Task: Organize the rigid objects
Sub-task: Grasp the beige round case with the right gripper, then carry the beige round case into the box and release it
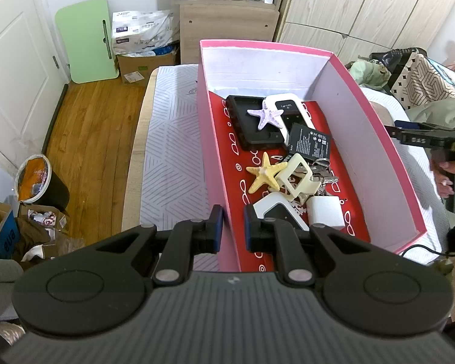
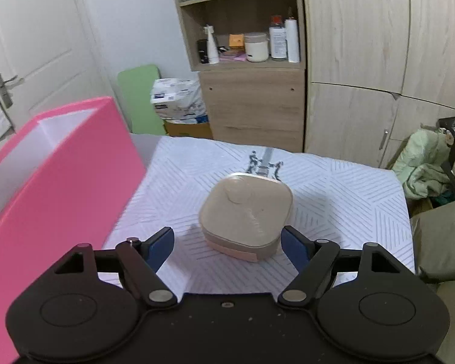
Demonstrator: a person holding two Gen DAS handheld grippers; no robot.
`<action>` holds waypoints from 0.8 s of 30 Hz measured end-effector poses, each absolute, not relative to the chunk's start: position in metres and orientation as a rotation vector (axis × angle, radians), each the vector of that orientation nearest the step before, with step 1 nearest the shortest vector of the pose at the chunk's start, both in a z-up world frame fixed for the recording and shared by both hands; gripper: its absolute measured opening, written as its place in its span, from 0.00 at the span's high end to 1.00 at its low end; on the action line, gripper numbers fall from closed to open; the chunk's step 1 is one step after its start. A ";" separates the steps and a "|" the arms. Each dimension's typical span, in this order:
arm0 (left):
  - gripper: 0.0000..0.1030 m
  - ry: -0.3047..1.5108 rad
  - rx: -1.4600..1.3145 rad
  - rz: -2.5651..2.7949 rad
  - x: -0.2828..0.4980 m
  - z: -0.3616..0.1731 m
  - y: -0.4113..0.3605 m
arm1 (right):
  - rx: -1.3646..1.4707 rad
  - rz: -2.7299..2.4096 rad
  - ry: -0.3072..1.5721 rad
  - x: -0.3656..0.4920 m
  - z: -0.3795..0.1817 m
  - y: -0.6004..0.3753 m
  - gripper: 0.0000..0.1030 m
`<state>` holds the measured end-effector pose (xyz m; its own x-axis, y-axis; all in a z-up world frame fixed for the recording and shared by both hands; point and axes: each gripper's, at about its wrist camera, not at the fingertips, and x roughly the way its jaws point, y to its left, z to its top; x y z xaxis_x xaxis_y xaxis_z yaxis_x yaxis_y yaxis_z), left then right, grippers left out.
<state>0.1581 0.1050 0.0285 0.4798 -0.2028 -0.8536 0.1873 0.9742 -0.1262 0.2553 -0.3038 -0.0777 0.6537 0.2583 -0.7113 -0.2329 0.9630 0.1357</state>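
Step in hand: I am lining up the right hand-held gripper [image 2: 227,244] on the beige case [image 2: 246,217], which is lying on the white patterned cover [image 2: 348,188] just right of the pink box [image 2: 60,182].
Right gripper state: its fingers are spread wide, one on each side of the case's near end, not touching it as far as I can tell.
Doing it well: I am judging that I should push further forward so the pads [image 2: 291,247] are bearing on the case's flat sides, not its rounded corners, then close squarely before lifting over the box wall.
Left gripper state: the left hand-held gripper [image 1: 233,227] is pinching the near left wall of the pink box, steadying it.
Box contents: two starfish [image 1: 265,171], a black battery [image 1: 311,142], keys and white pieces are crowding the middle.
Hard to make out: the case's underside and far edge are hidden; whether its lid is latched I cannot tell. The box's near corner is cut off behind the left gripper.
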 end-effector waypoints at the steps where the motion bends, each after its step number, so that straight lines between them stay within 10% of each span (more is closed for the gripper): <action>1: 0.88 1.044 -0.016 -0.238 0.158 0.028 0.105 | 0.017 0.267 0.808 0.257 -0.081 -0.302 0.21; 24: 0.88 1.052 -0.022 -0.233 0.159 0.028 0.106 | -0.033 0.240 0.715 0.261 -0.101 -0.296 0.20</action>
